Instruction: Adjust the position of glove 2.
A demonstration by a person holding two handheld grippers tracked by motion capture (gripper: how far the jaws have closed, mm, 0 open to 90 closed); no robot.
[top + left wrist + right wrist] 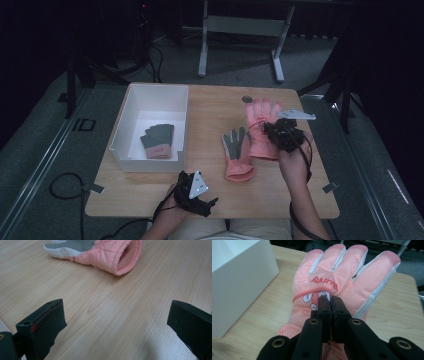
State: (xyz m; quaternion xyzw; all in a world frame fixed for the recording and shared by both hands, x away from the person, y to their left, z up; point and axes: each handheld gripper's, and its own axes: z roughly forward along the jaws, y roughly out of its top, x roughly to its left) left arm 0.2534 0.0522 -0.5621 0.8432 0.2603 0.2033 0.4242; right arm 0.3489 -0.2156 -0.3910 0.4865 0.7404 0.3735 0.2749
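Right gripper – jaws pinching pink glove | left gripper – jaws wide, empty

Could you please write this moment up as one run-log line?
right hand-held gripper: shut on pink glove | left hand-held gripper: open, over table | white box: holds grey gloves

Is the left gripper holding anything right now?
No, the left gripper has its jaws wide apart over bare table, with the pink glove's cuff lying well ahead of them.
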